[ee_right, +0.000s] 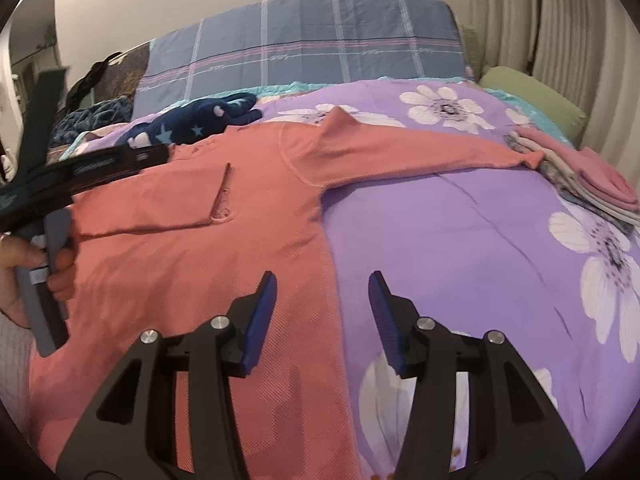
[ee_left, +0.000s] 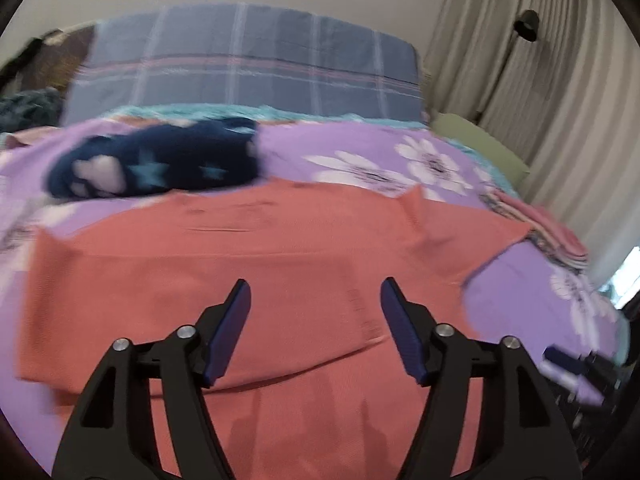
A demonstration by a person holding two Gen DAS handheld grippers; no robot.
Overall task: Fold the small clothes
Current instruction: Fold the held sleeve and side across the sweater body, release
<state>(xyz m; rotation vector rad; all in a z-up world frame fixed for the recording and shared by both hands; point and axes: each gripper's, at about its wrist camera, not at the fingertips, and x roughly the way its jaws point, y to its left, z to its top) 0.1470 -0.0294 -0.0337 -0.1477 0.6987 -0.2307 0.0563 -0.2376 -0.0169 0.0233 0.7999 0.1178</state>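
A coral long-sleeved top (ee_right: pixel 192 240) lies flat on the purple flowered bedspread (ee_right: pixel 440 240). One sleeve is folded in across its body, the other sleeve (ee_right: pixel 420 152) stretches out to the right. My right gripper (ee_right: pixel 322 280) is open and empty, hovering over the top's right side edge. My left gripper (ee_left: pixel 316 286) is open and empty above the middle of the top (ee_left: pixel 260 260). The left gripper's body also shows at the left of the right wrist view (ee_right: pixel 80 172), held in a hand.
A stack of folded clothes (ee_right: pixel 584 176) lies at the right on the bedspread. A navy starred garment (ee_right: pixel 192 124) lies behind the top. A blue plaid pillow (ee_right: pixel 304 52), a green pillow (ee_right: pixel 536 108) and curtains (ee_right: pixel 560 28) stand beyond.
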